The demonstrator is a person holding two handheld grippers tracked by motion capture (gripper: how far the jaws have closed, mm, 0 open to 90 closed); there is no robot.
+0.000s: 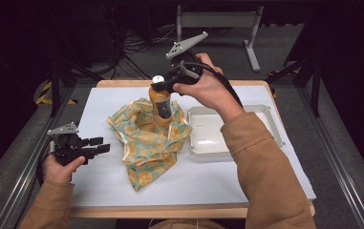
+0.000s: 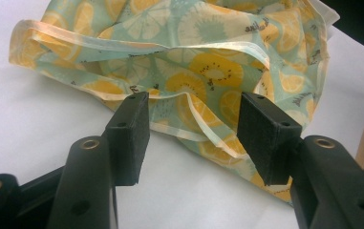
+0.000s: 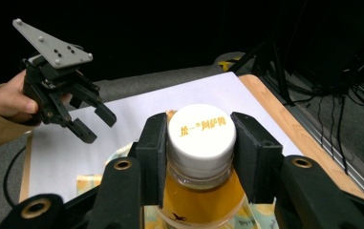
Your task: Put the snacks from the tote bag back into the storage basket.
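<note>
The left gripper [image 1: 96, 146] hovers low at the table's near left, jaws apart, facing the fruit-print bag [image 1: 148, 140]. Farther in, the right gripper [image 1: 163, 85], wrist bent downward, clamps the cap of the orange bottle [image 1: 161, 102] standing in the bag, beside a white tray [image 1: 203, 148] on the white table [image 1: 98, 186].

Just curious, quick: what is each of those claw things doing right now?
Left gripper: jaws open, holding nothing, beside the fruit-print bag.
Right gripper: jaws closed on the white cap of the orange bottle.
</note>
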